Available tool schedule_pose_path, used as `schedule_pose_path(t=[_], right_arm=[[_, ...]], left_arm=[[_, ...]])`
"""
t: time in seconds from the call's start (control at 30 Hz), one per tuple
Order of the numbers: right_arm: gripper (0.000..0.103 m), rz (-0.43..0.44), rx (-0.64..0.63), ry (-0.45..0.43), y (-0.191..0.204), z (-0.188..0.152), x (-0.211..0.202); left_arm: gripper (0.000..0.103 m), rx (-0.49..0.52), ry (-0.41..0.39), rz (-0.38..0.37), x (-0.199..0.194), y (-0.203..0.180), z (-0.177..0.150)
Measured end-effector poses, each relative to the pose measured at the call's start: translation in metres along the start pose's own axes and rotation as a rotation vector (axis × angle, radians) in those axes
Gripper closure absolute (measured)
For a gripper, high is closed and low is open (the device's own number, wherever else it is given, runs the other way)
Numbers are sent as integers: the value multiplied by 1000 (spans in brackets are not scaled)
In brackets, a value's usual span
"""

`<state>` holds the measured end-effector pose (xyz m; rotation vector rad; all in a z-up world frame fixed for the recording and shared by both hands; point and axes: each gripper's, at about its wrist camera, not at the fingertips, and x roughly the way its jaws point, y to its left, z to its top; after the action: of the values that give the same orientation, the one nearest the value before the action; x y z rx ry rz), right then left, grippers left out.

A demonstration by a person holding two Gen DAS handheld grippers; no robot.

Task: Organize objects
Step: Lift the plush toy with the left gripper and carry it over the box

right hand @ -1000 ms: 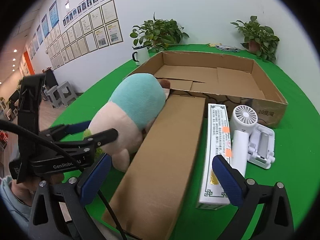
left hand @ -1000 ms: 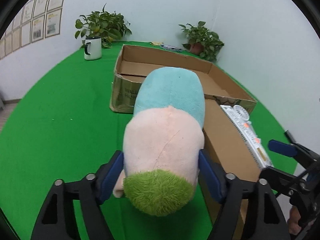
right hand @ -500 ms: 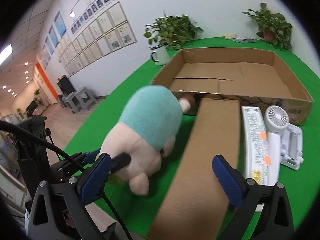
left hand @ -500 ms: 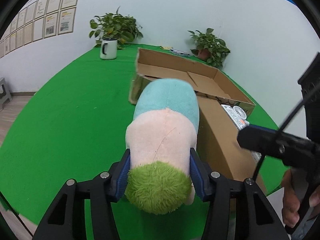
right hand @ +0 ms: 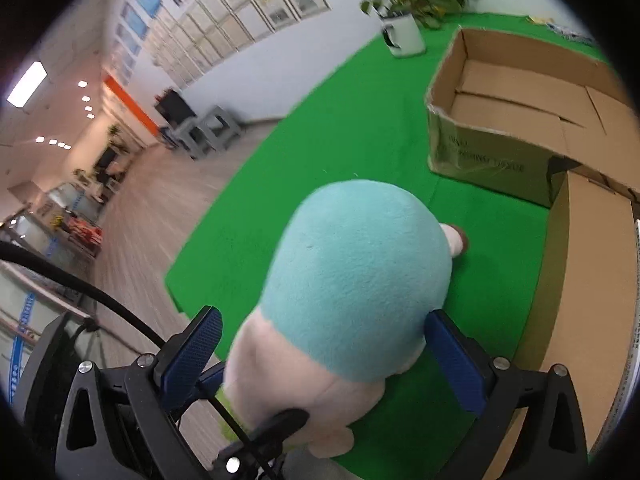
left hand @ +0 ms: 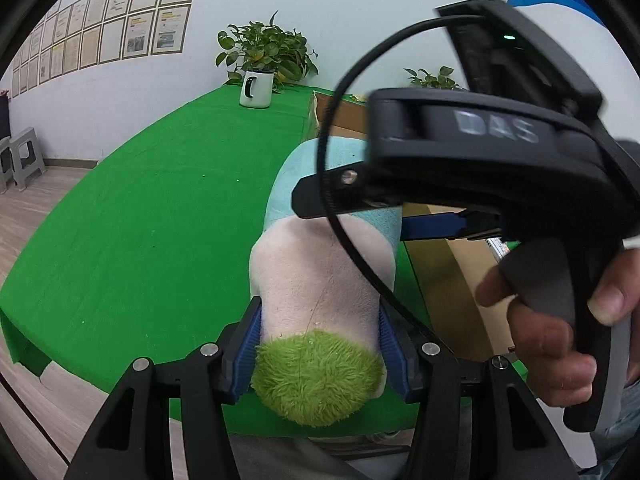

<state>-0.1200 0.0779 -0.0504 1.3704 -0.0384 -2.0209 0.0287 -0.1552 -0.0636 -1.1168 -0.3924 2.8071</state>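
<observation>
A plush toy (left hand: 320, 280) with a teal head, pale pink body and green fuzzy end is gripped by my left gripper (left hand: 320, 344), whose blue pads press its pink sides above the green table. In the right wrist view the same plush toy (right hand: 356, 292) lies between the open fingers of my right gripper (right hand: 320, 352), which straddle its teal part without pressing it. The right gripper's black body (left hand: 500, 168) crosses the left wrist view, held by a hand. An open cardboard box (right hand: 500, 120) stands beyond the toy.
A flat cardboard flap (right hand: 584, 280) lies right of the toy. A white mug (left hand: 256, 88) and potted plant (left hand: 264, 52) stand at the table's far end. The green table's (left hand: 140, 220) near edge is below, with floor and stools (right hand: 208, 132) to the left.
My left gripper has drawn the plush toy back toward the near table edge. My right gripper has swung left over the toy and now brackets its teal part.
</observation>
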Motion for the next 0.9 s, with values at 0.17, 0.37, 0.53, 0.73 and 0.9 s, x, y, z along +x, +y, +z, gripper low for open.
schedule_pose_path(t=[0.17,0.37,0.53,0.73,0.9], right_arm=[[3,-91,26,58,0,6,12],[6,-122,22,62,-4,6,21],[14,-129,-2,40,-1,1,17],[24,-137,-56,-9,5,1,13],[29,-143,-108,-79,13,4,-8]], left_arm=[[52,60,-9,40,3,-13,3],[52,81,1,55,9,-19,13],[52,102,-6,77,8,-21,20],[53,131,-25,118,14,-35,20],[53,166,-88,122,13,-55,29]])
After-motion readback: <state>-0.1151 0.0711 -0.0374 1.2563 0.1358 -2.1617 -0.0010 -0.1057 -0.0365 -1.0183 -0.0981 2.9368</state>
